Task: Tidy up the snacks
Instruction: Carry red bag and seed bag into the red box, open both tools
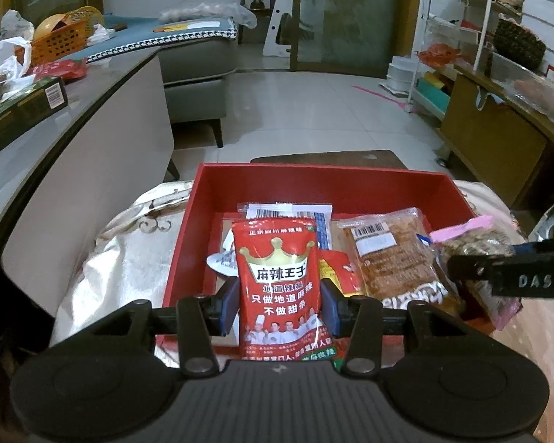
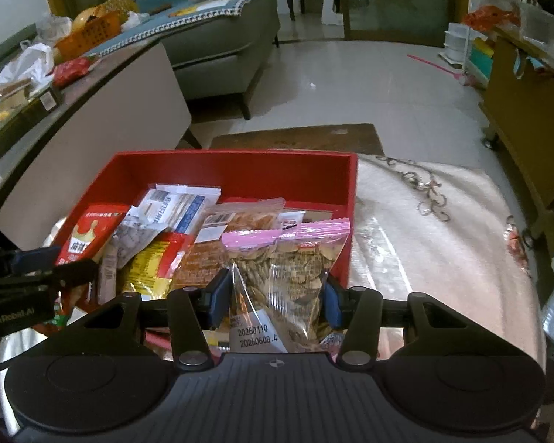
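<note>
The left gripper (image 1: pixel 279 304) is clamped on a red spicy-snack pouch (image 1: pixel 279 277), its blue pads pressing the pouch's two side edges about halfway up. The pouch stands upright over the near part of the red box (image 1: pixel 314 184). The right gripper (image 2: pixel 275 302) holds a clear bag of seeds with a pink top seal (image 2: pixel 288 258), gripped across its lower half above the near right corner of the same box.

Both packets look light and soft. The red pouch is a glossy film, likely slippery, and holds its shape only because it is pinched at the stiffer side seams. The seed bag is loose and crinkly; its contents can shift, so a grip across the filled belly seems safer than one on the thin sealed top.

The box sits on a pale embroidered cloth (image 2: pixel 424 229) and already holds a pack of brown pastry (image 1: pixel 391 254), a yellow packet (image 2: pixel 151 265) and other wrappers lying flat. Setting the two packets down gently should avoid crushing the pastry.
</note>
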